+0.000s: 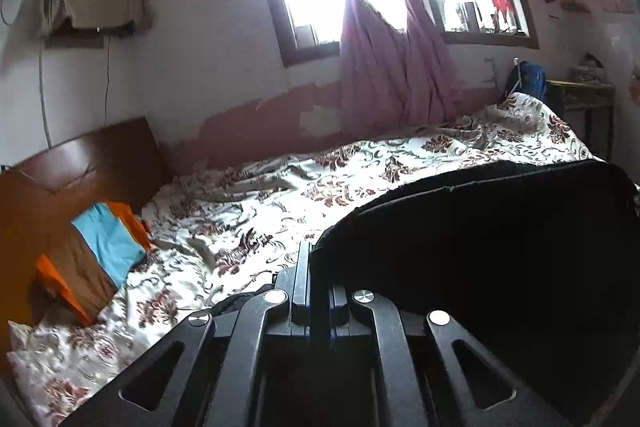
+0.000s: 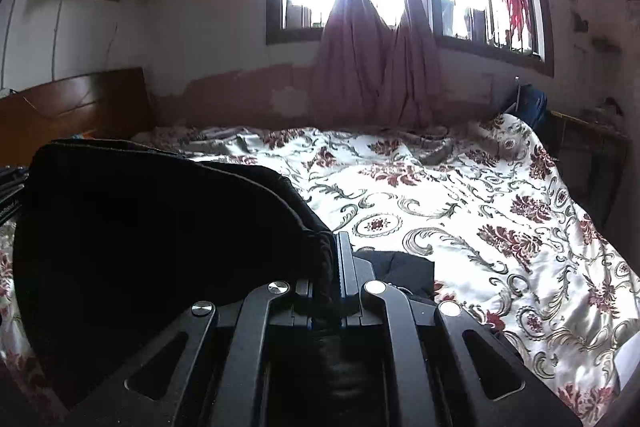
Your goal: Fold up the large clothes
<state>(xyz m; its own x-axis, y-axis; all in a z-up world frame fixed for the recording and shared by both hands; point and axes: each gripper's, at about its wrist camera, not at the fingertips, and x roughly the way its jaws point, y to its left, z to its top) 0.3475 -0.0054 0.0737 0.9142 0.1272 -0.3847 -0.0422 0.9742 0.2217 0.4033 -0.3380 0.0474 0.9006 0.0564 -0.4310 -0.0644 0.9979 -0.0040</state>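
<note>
Black garment (image 1: pixel 500 227) taut between left gripper (image 1: pixel 316 267) and right gripper (image 2: pixel 336 263), jaws clamped.

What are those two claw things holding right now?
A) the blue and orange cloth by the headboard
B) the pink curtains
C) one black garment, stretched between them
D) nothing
C: the left gripper and the right gripper are each shut on an edge of the black garment, held above the floral bedspread.

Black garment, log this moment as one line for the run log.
task: fold clothes | left gripper: shut on black garment | right gripper: shut on black garment | garment lifted above bed
</note>
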